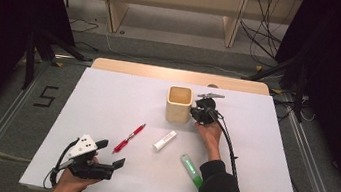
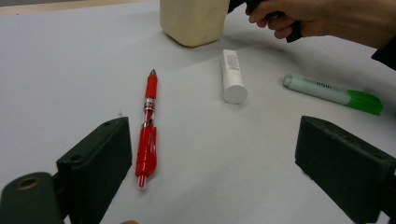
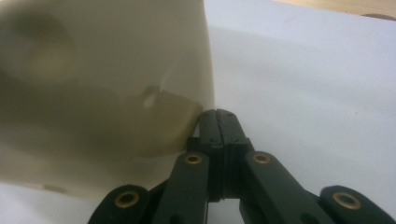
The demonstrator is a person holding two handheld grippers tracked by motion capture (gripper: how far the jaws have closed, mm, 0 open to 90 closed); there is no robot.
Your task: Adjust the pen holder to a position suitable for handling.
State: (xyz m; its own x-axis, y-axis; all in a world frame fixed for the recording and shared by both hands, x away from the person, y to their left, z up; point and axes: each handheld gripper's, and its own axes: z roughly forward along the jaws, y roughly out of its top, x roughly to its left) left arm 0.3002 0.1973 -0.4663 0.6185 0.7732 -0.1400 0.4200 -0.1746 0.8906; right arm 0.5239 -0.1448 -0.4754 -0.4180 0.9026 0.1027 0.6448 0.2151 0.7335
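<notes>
White-topped table [image 1: 105, 112], wood edge showing at the far side. On it: cream square cup [image 1: 179, 104], upright, center-far. Red pen [image 1: 129, 138] lies diagonal, left of center. White tube [image 1: 164, 140] lies just right of the pen, apart from it, near the cup's front. Green highlighter [image 1: 191, 170] lies nearer the front edge, right of the tube. None of the four touch.

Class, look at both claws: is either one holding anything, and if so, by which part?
Nothing is held. The left claw stands open above the sheet near the red pen. The right claw is shut on nothing, its tips against the side wall of the cream cup.
</notes>
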